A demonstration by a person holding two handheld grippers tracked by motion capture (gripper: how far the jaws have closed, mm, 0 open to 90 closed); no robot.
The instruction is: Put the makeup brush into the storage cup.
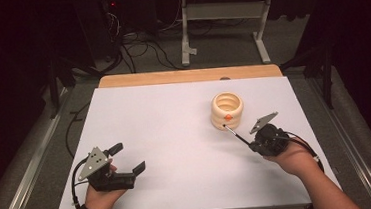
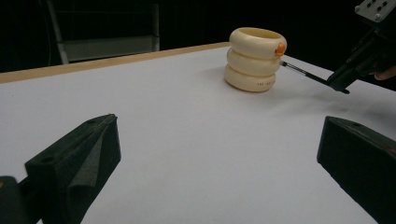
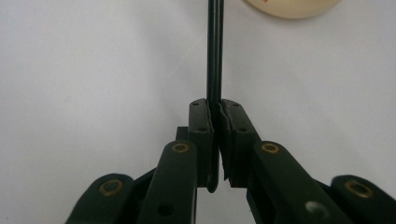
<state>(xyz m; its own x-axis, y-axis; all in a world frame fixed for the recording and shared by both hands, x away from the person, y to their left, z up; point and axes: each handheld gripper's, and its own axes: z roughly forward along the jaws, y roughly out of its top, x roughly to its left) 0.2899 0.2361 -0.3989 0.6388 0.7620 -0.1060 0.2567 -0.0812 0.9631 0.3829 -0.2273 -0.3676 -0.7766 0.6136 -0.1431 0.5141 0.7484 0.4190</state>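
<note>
right of centre in the high view, the right gripper clamps a thin black brush, its orange tip seemingly at the cream ribbed holder. next: lift it over the rim. lower left, the left gripper gapes empty.

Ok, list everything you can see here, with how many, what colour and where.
Holder: one, cream, ribbed like stacked rings, far right part of the sheet.
Brush: one, thin black handle with an orange tip, clamped in the right tool, tip at the holder's side.
Sheet: one, white, covering the table.
Table: one, wooden edge along the far side.
Cables: several, dark, on the floor beyond.
Left tool: black, open, near left.
Right tool: black, shut on the brush.
</note>
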